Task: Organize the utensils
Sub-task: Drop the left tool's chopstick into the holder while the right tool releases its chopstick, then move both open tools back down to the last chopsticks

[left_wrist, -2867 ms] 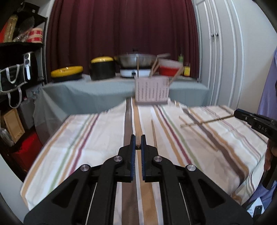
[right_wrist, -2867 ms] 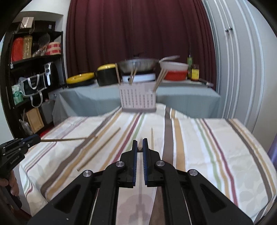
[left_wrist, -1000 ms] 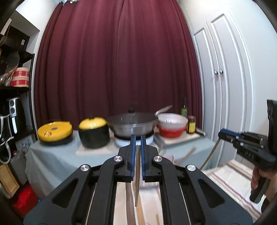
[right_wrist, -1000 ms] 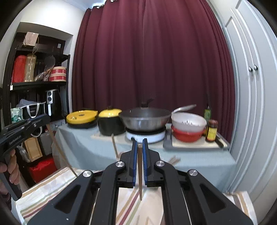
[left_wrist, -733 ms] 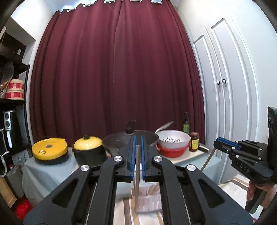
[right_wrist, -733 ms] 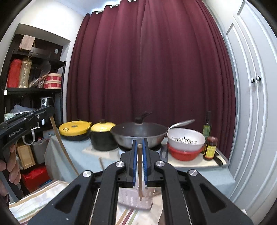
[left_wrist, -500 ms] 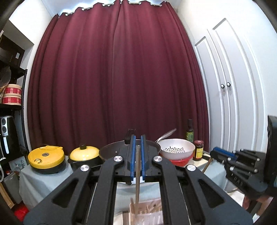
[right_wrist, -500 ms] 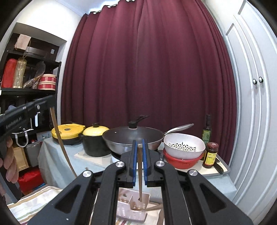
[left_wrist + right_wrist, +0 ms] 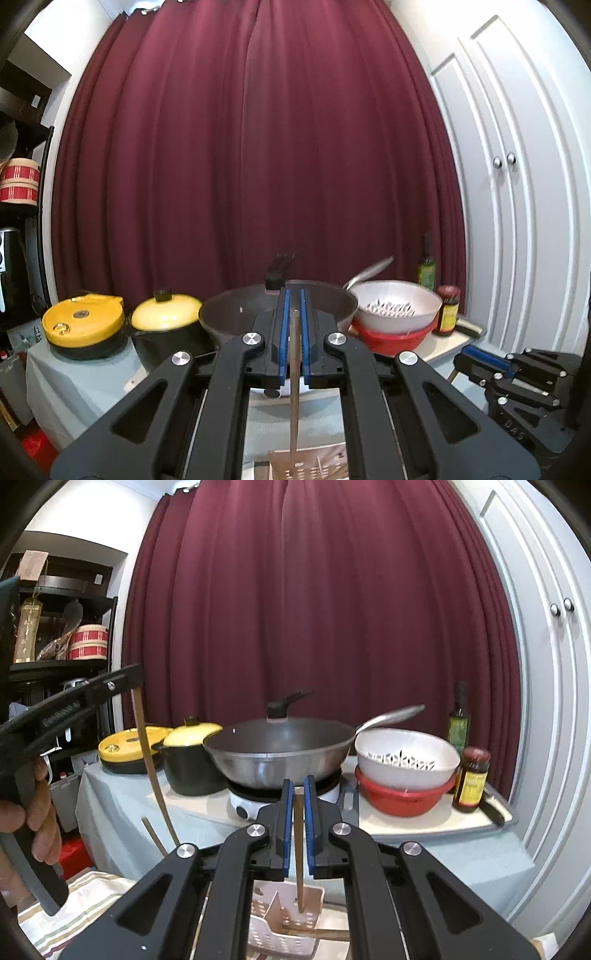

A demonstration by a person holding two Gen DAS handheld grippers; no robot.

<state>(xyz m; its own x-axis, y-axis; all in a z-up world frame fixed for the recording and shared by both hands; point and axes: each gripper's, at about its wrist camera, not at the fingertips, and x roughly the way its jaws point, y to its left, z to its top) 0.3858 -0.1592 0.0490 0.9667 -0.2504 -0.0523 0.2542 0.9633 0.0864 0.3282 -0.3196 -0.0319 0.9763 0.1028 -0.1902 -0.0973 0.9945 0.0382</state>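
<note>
My left gripper [image 9: 293, 325] is shut on a wooden chopstick [image 9: 294, 398] that hangs straight down over the white slotted utensil basket [image 9: 317, 465]. My right gripper [image 9: 298, 805] is shut on another wooden chopstick [image 9: 298, 864], whose lower tip points into the same basket [image 9: 284, 919]. More chopsticks lie in the basket. In the right wrist view the left gripper [image 9: 122, 681] appears at the left with its chopstick [image 9: 151, 771] hanging down. In the left wrist view the right gripper [image 9: 476, 360] appears at the lower right.
Behind stands a cloth-covered counter [image 9: 122, 805] with a yellow-lidded pan [image 9: 127, 747], a black pot with yellow lid [image 9: 192, 760], a wok on a burner [image 9: 277, 753], stacked white and red bowls [image 9: 406, 771] and bottles [image 9: 472, 779]. A shelf [image 9: 55, 664] stands at the left, a striped tablecloth [image 9: 81, 897] below.
Both grippers picked chopsticks up off the striped table, raised them and carried them forward. The basket has come closer beneath both chopsticks.
</note>
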